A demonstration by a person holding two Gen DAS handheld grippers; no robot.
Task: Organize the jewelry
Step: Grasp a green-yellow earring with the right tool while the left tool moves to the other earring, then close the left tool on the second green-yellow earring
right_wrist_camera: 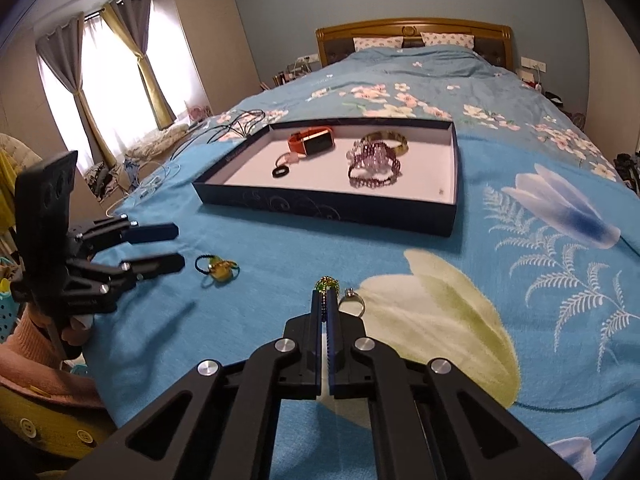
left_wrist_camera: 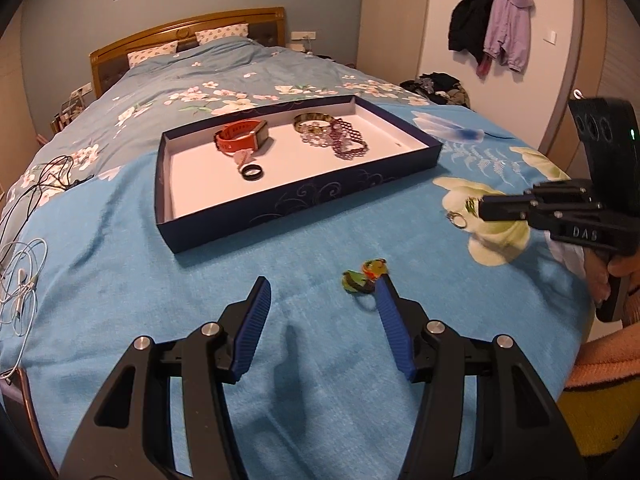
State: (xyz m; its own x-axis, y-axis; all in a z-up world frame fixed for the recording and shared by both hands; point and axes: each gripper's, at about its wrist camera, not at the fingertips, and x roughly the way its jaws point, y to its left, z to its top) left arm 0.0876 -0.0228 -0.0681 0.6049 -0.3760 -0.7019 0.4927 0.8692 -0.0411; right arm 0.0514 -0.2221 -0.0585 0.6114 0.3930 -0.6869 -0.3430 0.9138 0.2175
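A navy tray (left_wrist_camera: 304,216) (right_wrist_camera: 328,210) with a white floor lies on the blue bedspread. It holds an orange watch (left_wrist_camera: 236,140) (right_wrist_camera: 310,142), a black ring (left_wrist_camera: 253,172) (right_wrist_camera: 281,171), a gold bangle (left_wrist_camera: 312,120) (right_wrist_camera: 394,138) and purple beaded bracelets (left_wrist_camera: 344,142) (right_wrist_camera: 374,164). My left gripper (left_wrist_camera: 320,292) (right_wrist_camera: 168,248) is open just above the bed, with a yellow-green hair tie (left_wrist_camera: 366,276) (right_wrist_camera: 218,268) at its right fingertip. My right gripper (right_wrist_camera: 327,288) (left_wrist_camera: 482,206) is shut on a small green-gold trinket (right_wrist_camera: 327,282) (left_wrist_camera: 472,205). A silver ring (right_wrist_camera: 352,300) (left_wrist_camera: 459,221) lies beside it.
White and black cables (left_wrist_camera: 24,280) lie at the bed's left side. Coats (left_wrist_camera: 492,24) hang on the wall, and clothes are piled (left_wrist_camera: 440,86) beyond the bed. A curtained window (right_wrist_camera: 108,80) is to the left. Pillows and a wooden headboard (right_wrist_camera: 412,36) are at the far end.
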